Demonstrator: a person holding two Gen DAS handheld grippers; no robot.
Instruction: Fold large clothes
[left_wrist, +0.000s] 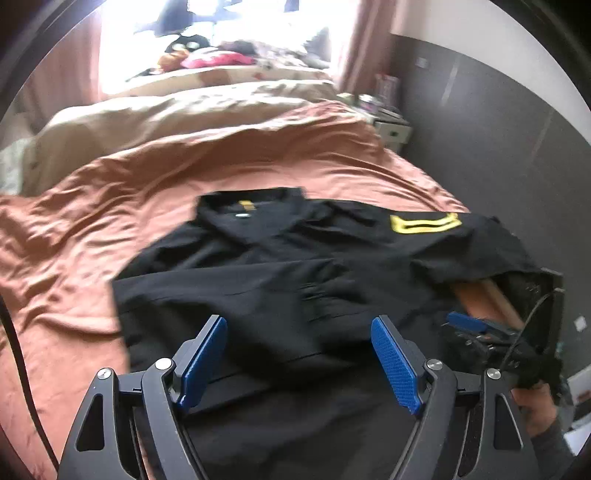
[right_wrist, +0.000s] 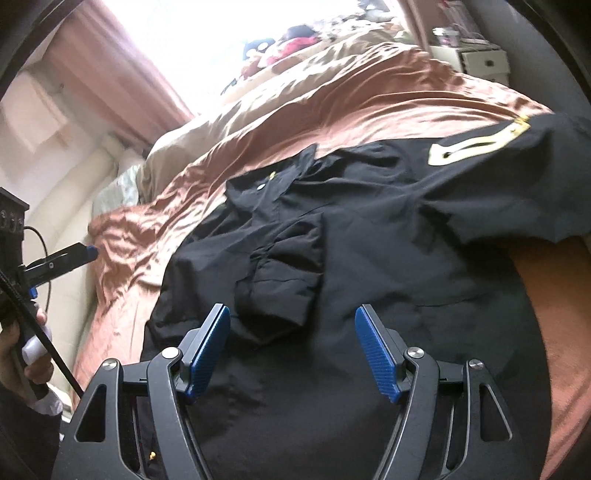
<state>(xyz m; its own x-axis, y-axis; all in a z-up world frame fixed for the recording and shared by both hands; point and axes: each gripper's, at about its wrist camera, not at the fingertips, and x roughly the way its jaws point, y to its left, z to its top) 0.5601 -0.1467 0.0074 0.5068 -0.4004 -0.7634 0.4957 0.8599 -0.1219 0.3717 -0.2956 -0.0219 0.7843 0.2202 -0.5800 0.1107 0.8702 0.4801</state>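
- Left wrist view. Bedroom: bed (left_wrist: 92, 206) under a rust-orange cover, beige duvet (left_wrist: 147, 122) behind it, bright window with pink curtains (left_wrist: 362, 44) at the far end, white nightstand (left_wrist: 393, 131) beside a grey wall.
- Black shirt (left_wrist: 280, 266) lies spread on the orange cover, collar away from the camera, yellow patch (left_wrist: 424, 223) on one sleeve; one sleeve is folded in over the body.
- Left tool (left_wrist: 299, 358): released, blue pads wide apart above the shirt's near part, nothing gripped.
- Right tool (left_wrist: 476, 328) at the shirt's right edge, held by a hand (left_wrist: 535, 410).
- Right wrist view. Same bed (right_wrist: 332, 92), curtains and window.
- Shirt (right_wrist: 369, 240) fills the foreground.
- Right tool (right_wrist: 291, 354): released, pads apart over black fabric, none pinched.
- Left tool (right_wrist: 90, 253) at far left over the cover.
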